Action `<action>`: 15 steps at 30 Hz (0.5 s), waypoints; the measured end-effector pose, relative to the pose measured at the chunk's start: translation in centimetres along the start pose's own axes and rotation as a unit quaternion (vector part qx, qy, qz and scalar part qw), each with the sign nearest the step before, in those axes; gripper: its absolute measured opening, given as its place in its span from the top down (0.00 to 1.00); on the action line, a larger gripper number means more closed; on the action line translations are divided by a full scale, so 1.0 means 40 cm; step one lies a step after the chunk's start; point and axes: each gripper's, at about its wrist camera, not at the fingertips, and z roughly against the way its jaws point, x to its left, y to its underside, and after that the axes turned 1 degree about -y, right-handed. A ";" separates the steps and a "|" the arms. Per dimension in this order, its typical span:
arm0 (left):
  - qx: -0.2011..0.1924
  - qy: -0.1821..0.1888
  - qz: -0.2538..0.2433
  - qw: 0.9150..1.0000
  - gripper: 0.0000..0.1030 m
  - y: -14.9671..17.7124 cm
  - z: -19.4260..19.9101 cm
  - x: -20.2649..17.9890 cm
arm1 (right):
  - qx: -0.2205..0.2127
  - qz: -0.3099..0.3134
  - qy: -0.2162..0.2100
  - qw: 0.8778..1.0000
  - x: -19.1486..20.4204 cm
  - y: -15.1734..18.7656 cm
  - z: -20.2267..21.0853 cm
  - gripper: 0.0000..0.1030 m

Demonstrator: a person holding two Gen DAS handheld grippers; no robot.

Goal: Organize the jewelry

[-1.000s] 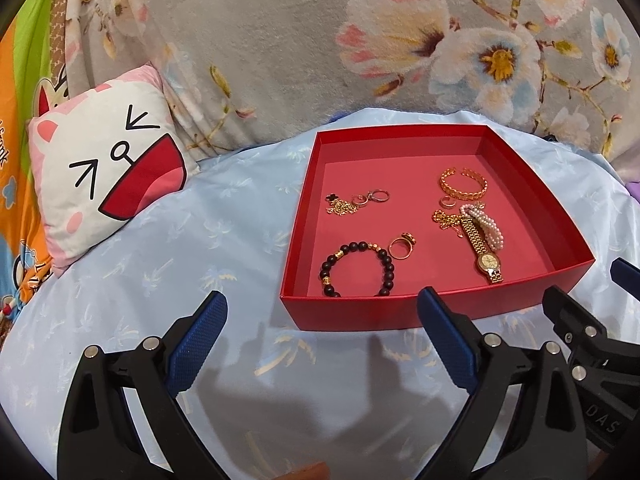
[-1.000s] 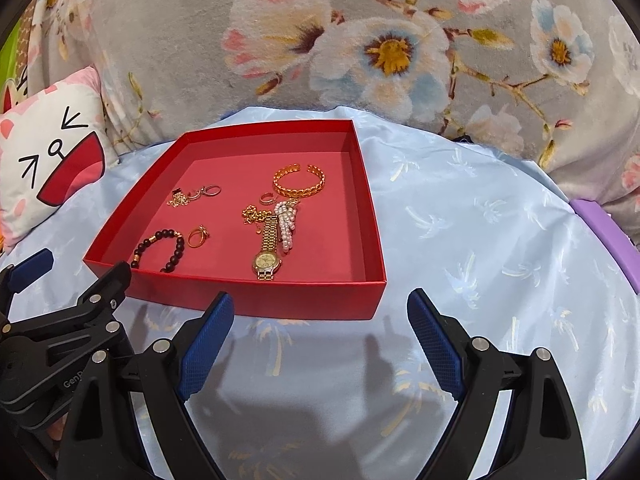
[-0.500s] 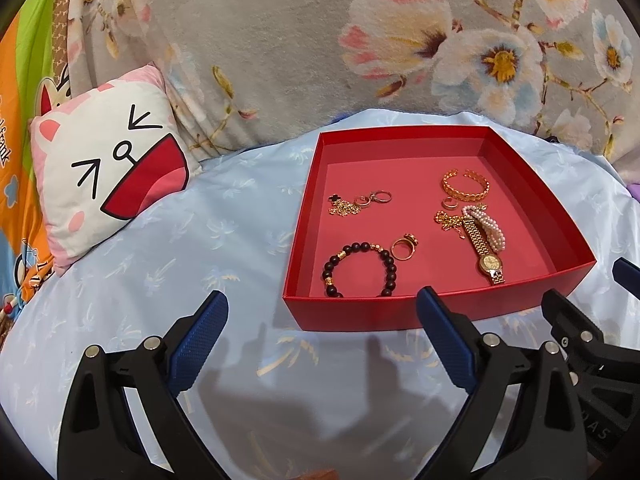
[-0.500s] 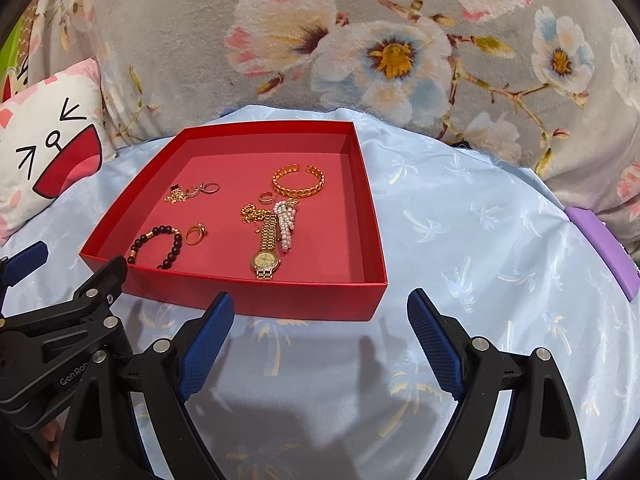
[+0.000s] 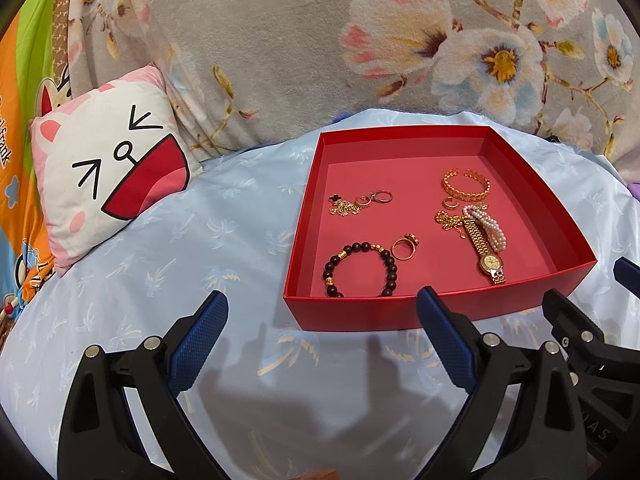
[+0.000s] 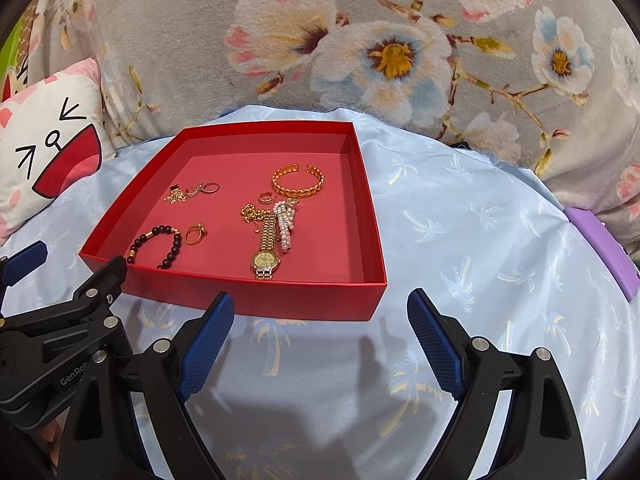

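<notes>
Both grippers hover side by side over the pale blue bedspread [image 5: 160,264], just short of the red tray [image 5: 400,312]. The left gripper [image 5: 322,334] and the right gripper [image 6: 320,330] each have their fingers spread wide with nothing between them.

All the jewelry lies loose on the tray floor: a dark beaded bracelet [image 5: 360,270] near the front wall, a gold ring [image 5: 404,247] just beside it, and a gold watch [image 6: 266,248] touching a pearl bracelet [image 6: 286,222] and a fine chain. These pieces look light, small and slippery. The stiff gold cuff [image 6: 298,181] should pinch easily across its band; the chain would likely snag its neighbours.
</notes>
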 end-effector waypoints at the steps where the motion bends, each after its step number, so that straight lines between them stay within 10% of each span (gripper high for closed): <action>1: 0.000 0.000 0.000 1.000 0.10 0.000 -0.001 0.000 | 0.000 0.000 0.000 1.000 0.000 0.000 0.000 0.16; 15: -0.003 -0.005 -0.001 1.000 0.10 0.002 0.003 0.002 | -0.001 0.001 0.001 1.000 0.000 0.000 0.001 0.16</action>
